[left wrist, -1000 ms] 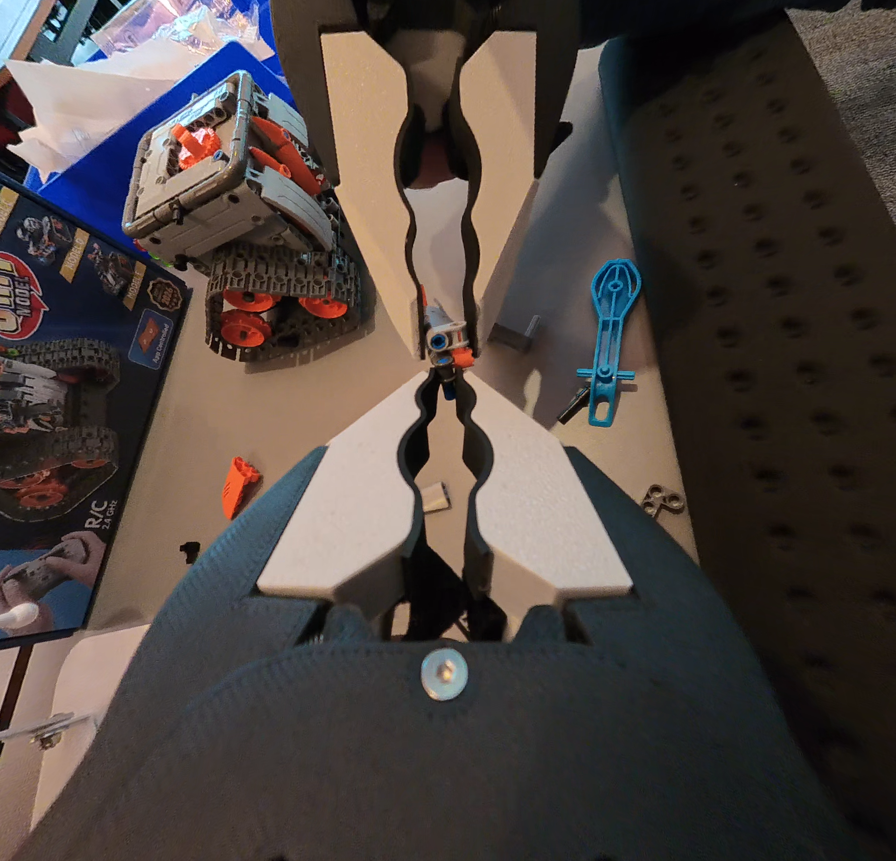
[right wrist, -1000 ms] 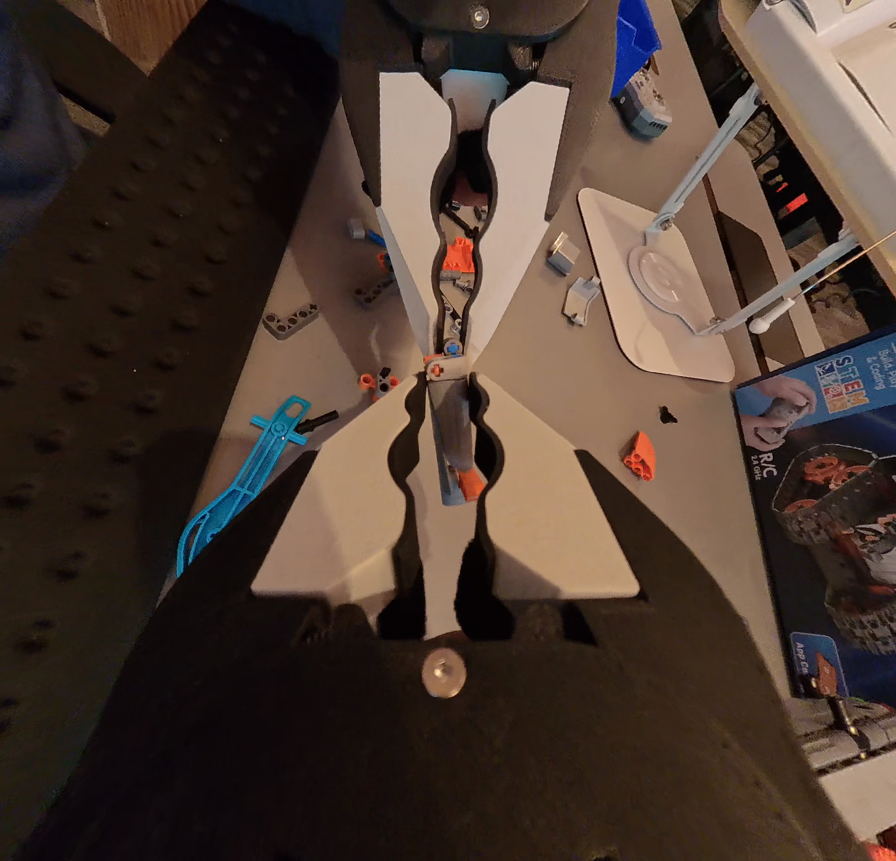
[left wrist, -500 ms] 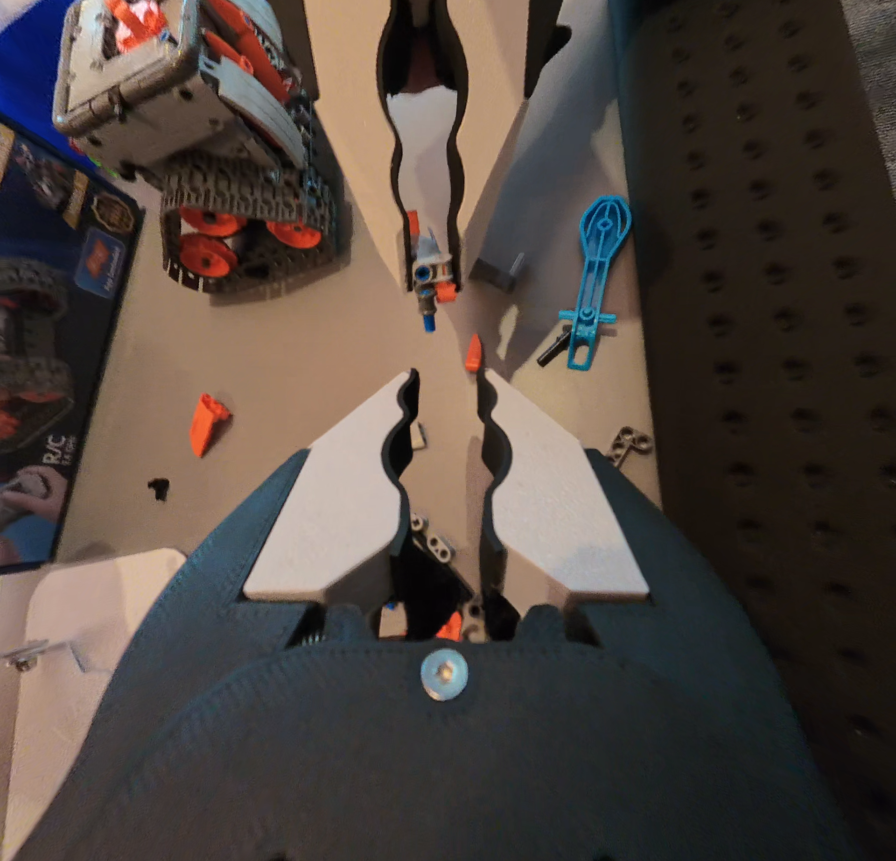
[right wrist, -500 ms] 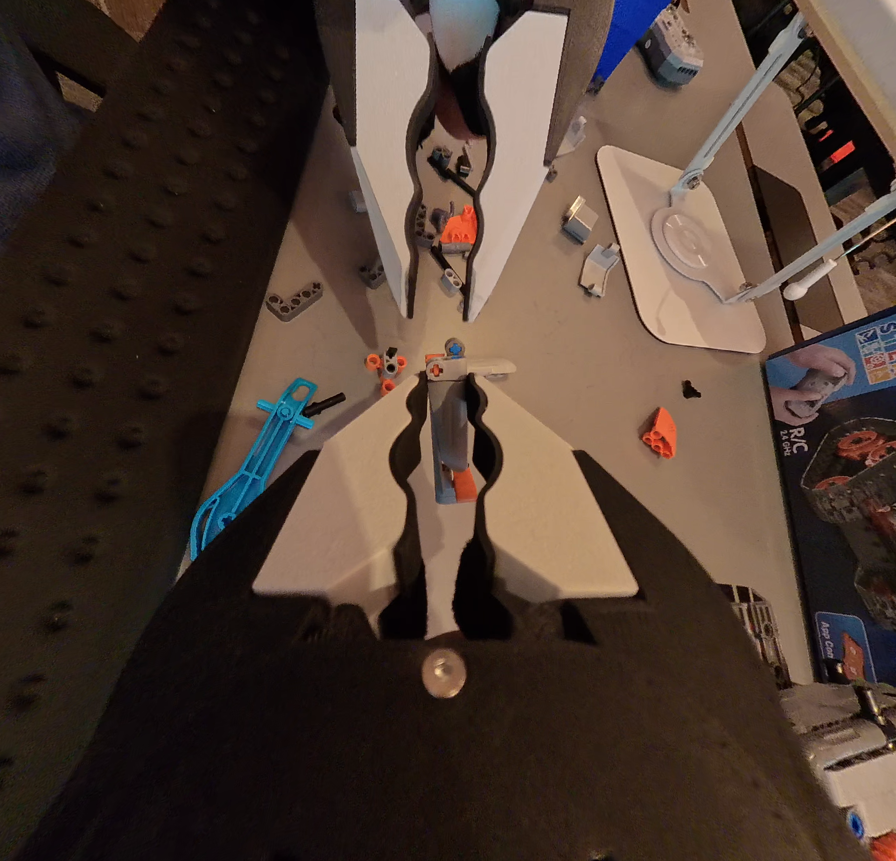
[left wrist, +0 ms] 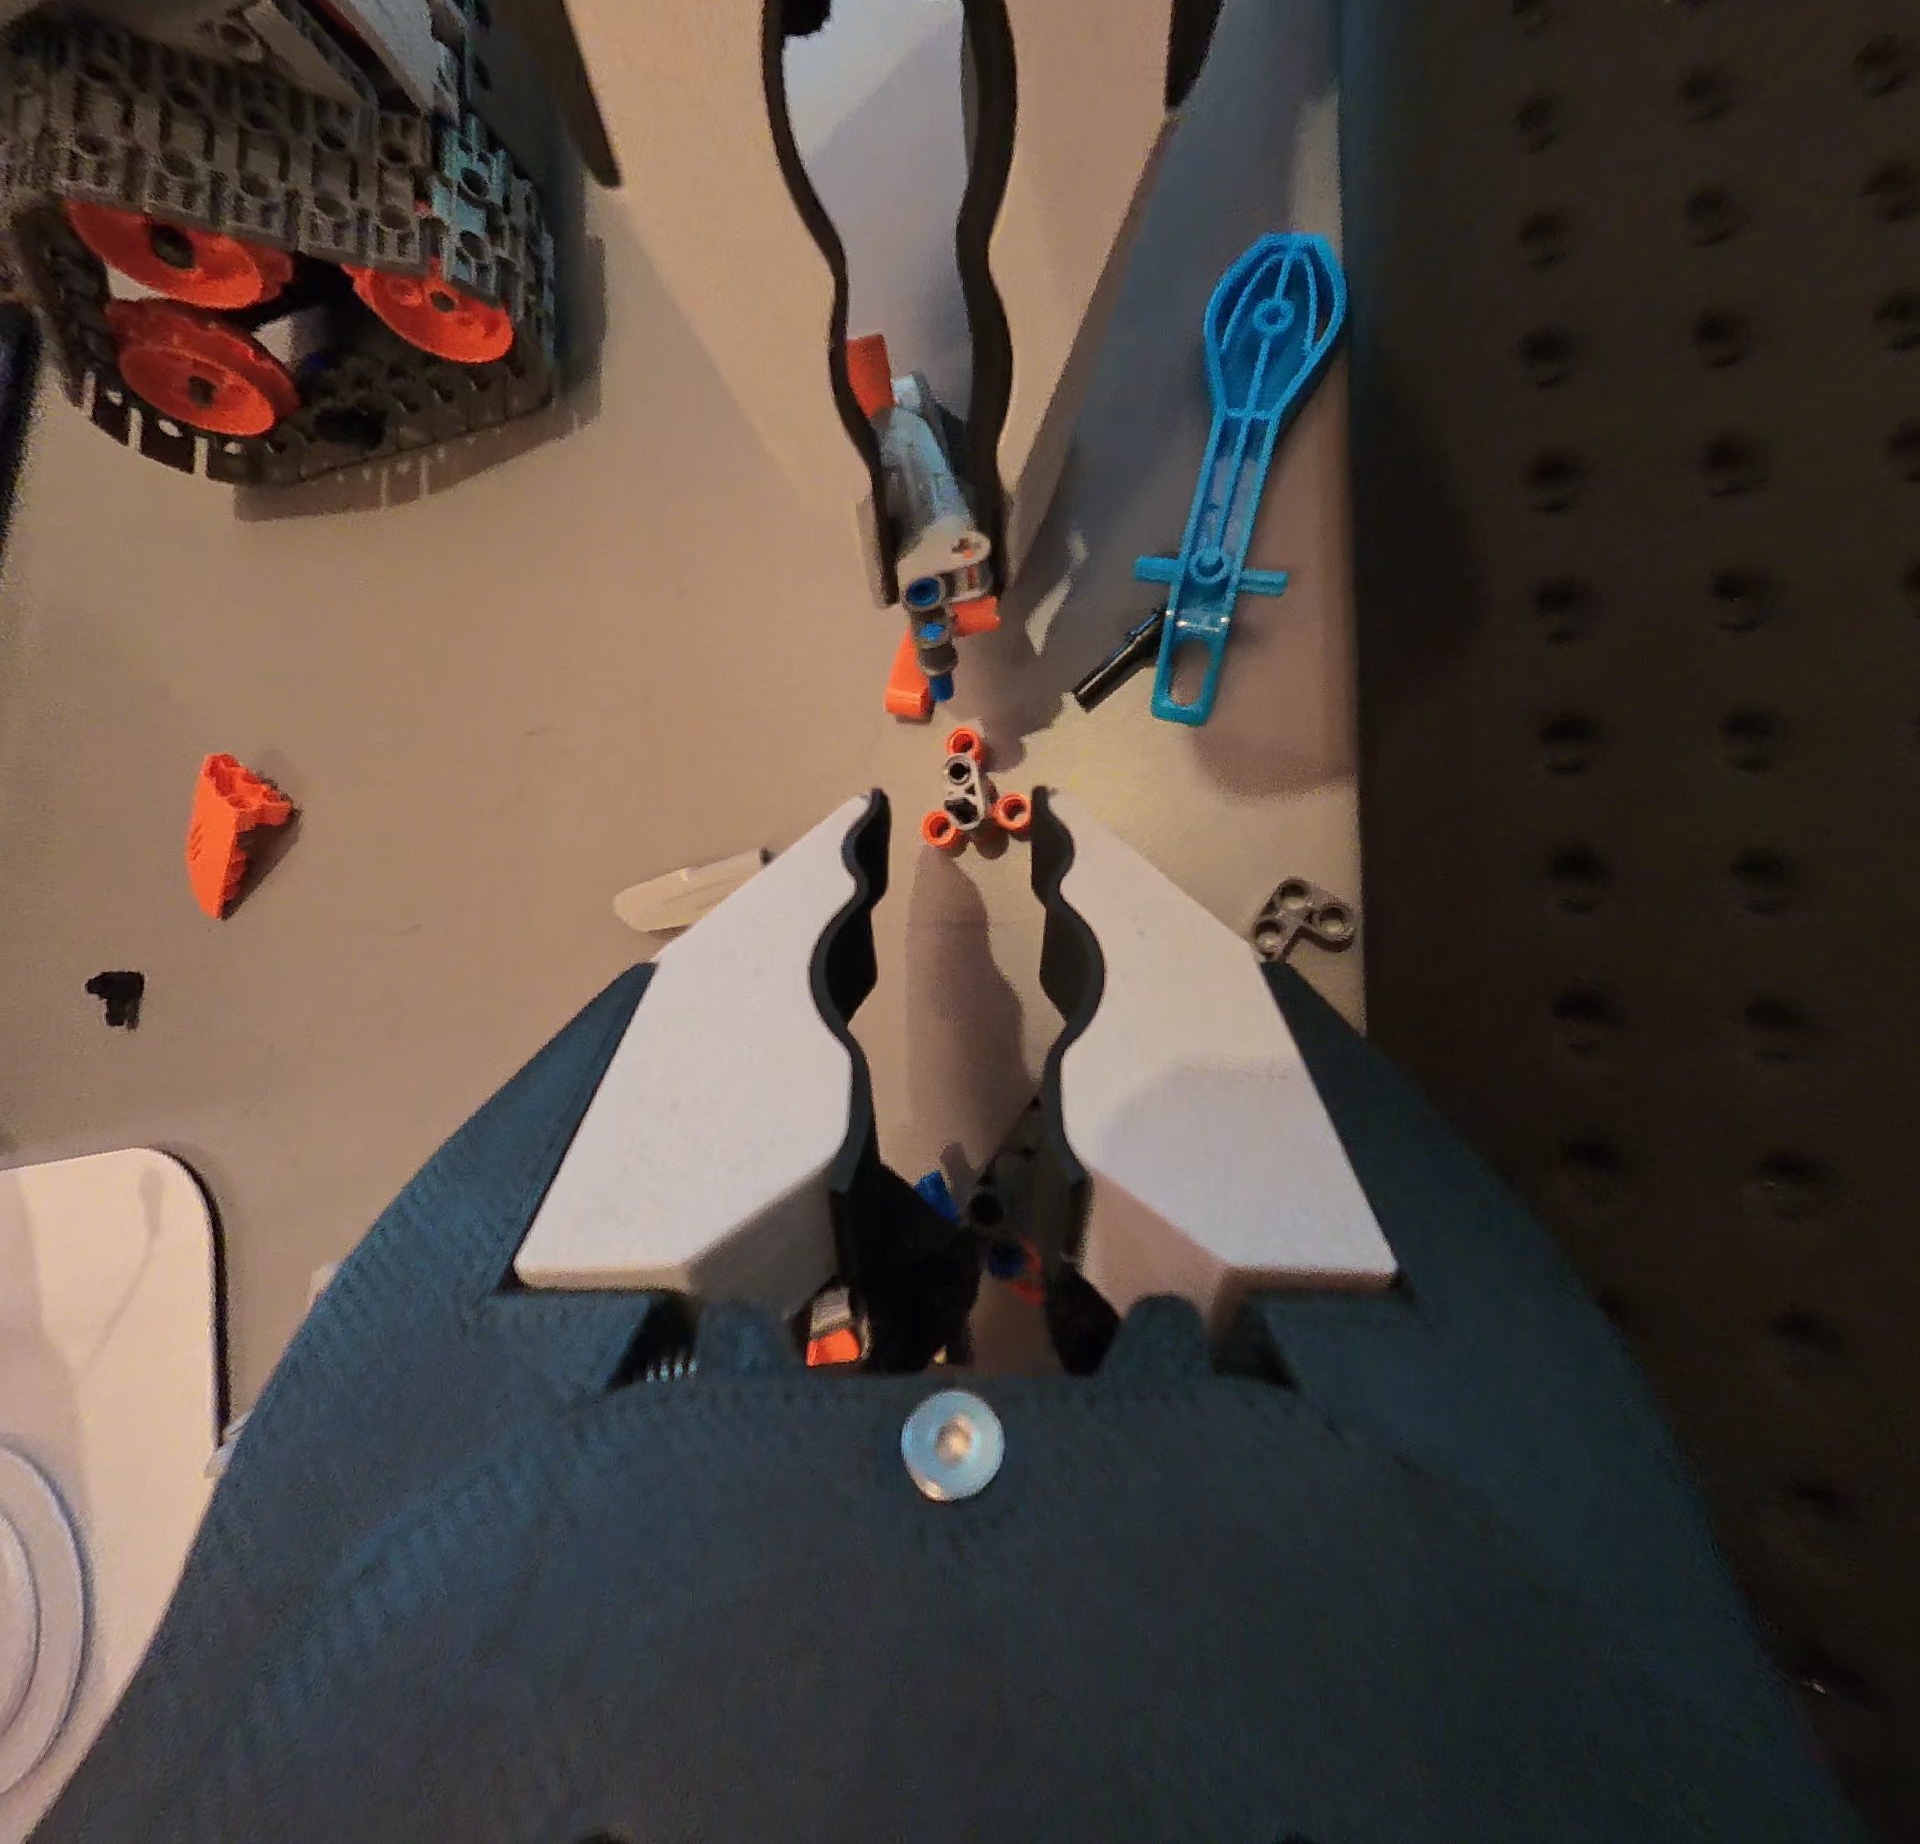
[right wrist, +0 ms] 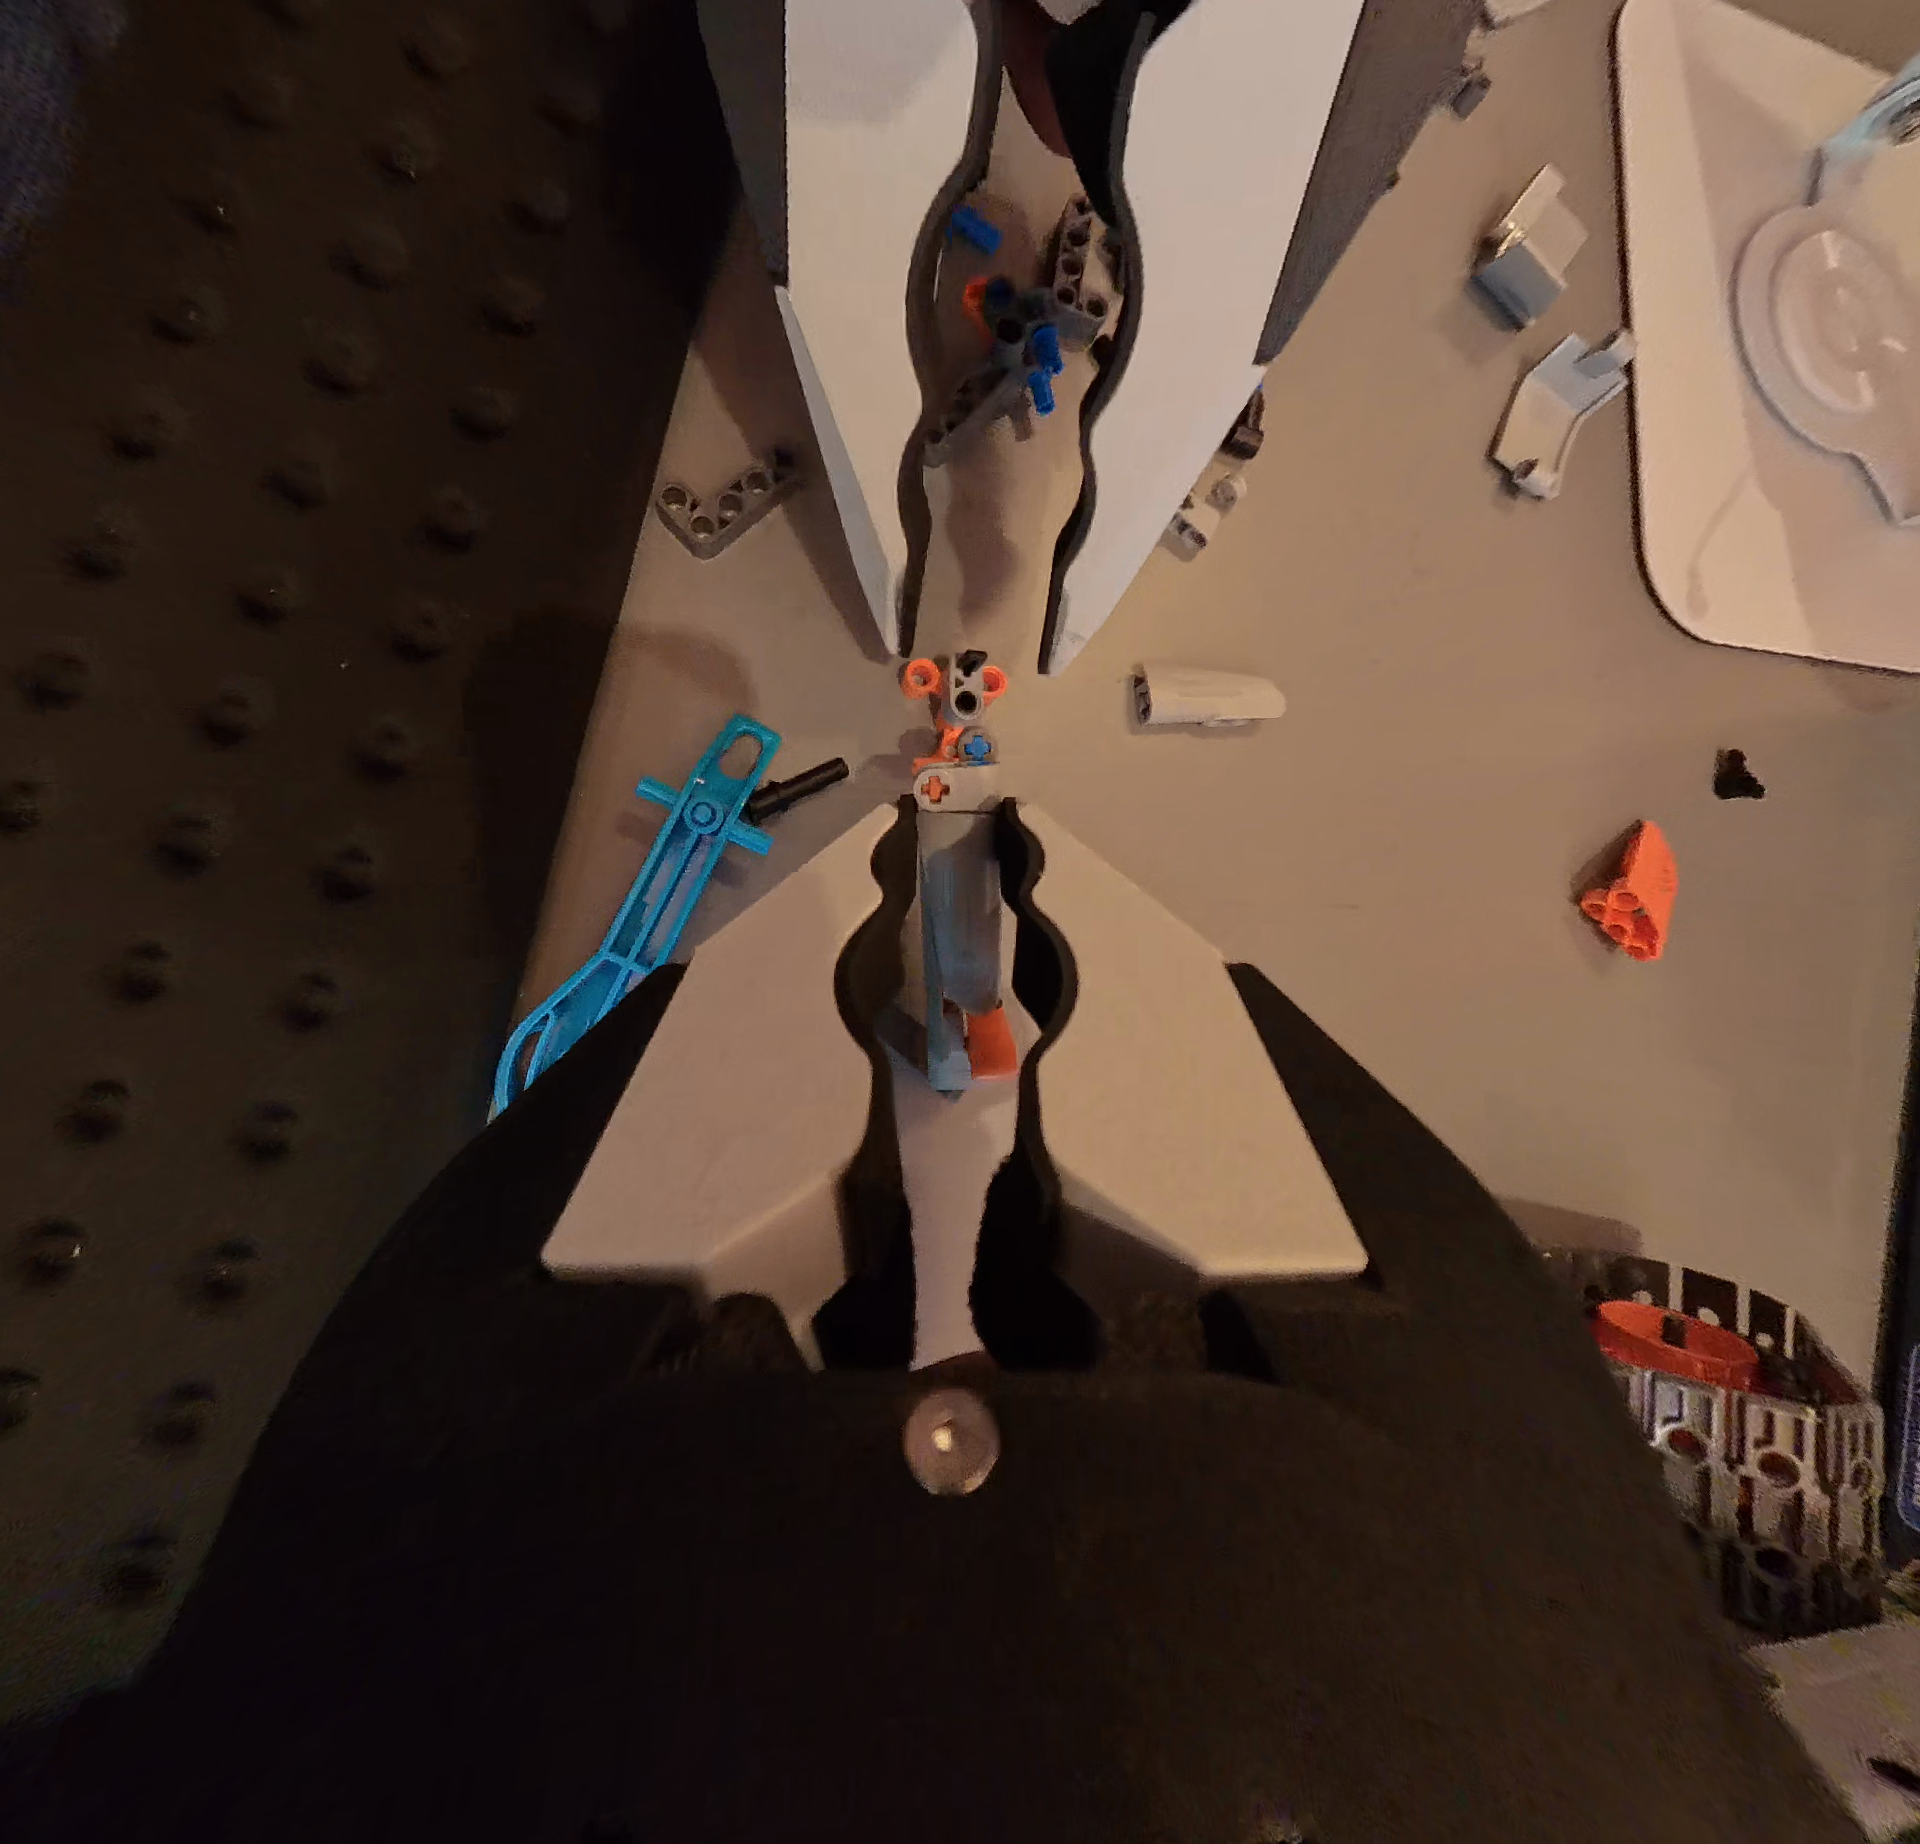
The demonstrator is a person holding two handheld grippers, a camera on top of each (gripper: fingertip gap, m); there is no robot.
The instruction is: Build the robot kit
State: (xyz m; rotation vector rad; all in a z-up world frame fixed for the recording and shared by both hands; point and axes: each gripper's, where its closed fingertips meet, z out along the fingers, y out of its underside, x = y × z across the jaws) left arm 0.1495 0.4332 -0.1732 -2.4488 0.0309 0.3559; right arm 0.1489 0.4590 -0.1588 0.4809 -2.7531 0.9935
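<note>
1. Since a second ago the left gripper (left wrist: 961, 807) has let go of the grey-and-orange assembly (right wrist: 961, 911) and pulled back, jaws now spread.
2. The right gripper (right wrist: 956, 807) pinches that assembly, pointing tip to tip at the left one.
3. A small grey-and-orange connector (left wrist: 966, 792) lies on the table (left wrist: 520, 703) between the left fingertips.
4. A blue tool (left wrist: 1236, 485) lies nearby.

My left tool (left wrist: 961, 807) hangs low over the tabletop (left wrist: 520, 703) with its two fingers parted and nothing between them. My right tool (right wrist: 956, 807) faces it tip to tip over the same tabletop, its fingers closed onto a small grey assembly (right wrist: 958, 911). Each tool points straight at the other, their tips near but apart, both tilted down toward the tabletop.
</note>
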